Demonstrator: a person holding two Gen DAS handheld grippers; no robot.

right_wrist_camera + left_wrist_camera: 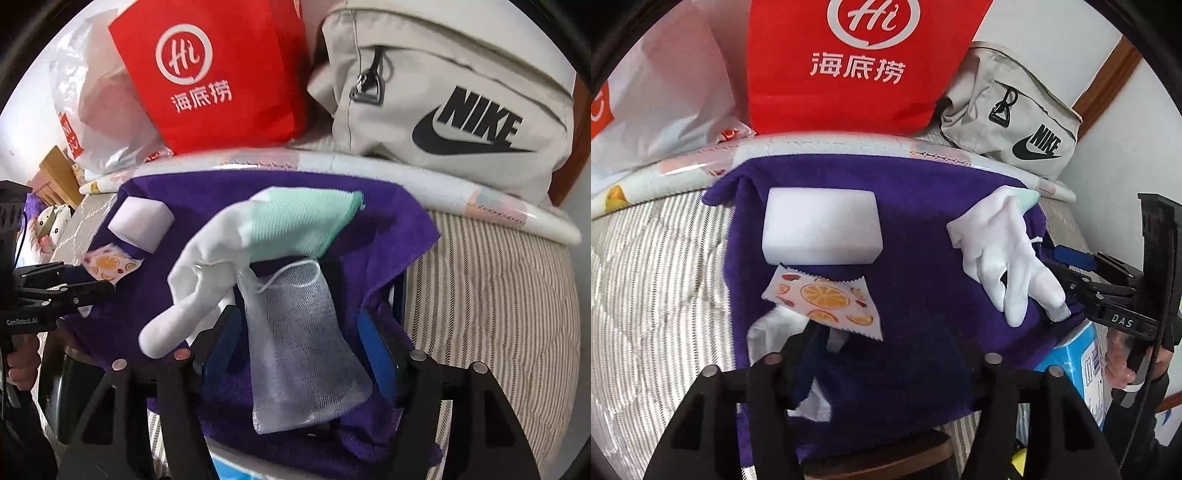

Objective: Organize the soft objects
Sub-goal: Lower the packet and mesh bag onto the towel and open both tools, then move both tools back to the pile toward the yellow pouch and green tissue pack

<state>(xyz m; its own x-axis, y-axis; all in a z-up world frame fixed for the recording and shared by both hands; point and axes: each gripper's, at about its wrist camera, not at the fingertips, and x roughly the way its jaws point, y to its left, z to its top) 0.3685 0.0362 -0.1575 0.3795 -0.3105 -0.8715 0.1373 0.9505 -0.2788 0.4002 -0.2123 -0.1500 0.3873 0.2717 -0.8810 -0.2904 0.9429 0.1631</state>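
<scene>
A purple towel (916, 229) (184, 192) lies spread out with the soft items on it. At its back left rests a white sponge block (822, 229) (142, 223), and an orange-print packet (827, 295) (110, 264) lies just in front of it. My left gripper (894, 350) (88, 284) is open over the towel, its left finger beside the packet and a white tissue (768, 332). A white glove (1001, 243) (210, 251) with a mint cuff lies on the right. My right gripper (299, 354) (1056, 277) is open, with a white mesh bag (295, 325) lying loose between its blue pads.
Behind the towel stand a red paper bag (857, 62), a beige Nike bag (1012, 110) and a white plastic bag (665, 103), with a rolled patterned mat (849, 144) in front of them. Striped bedding (657, 277) surrounds the towel. A blue box (1075, 354) sits at the right.
</scene>
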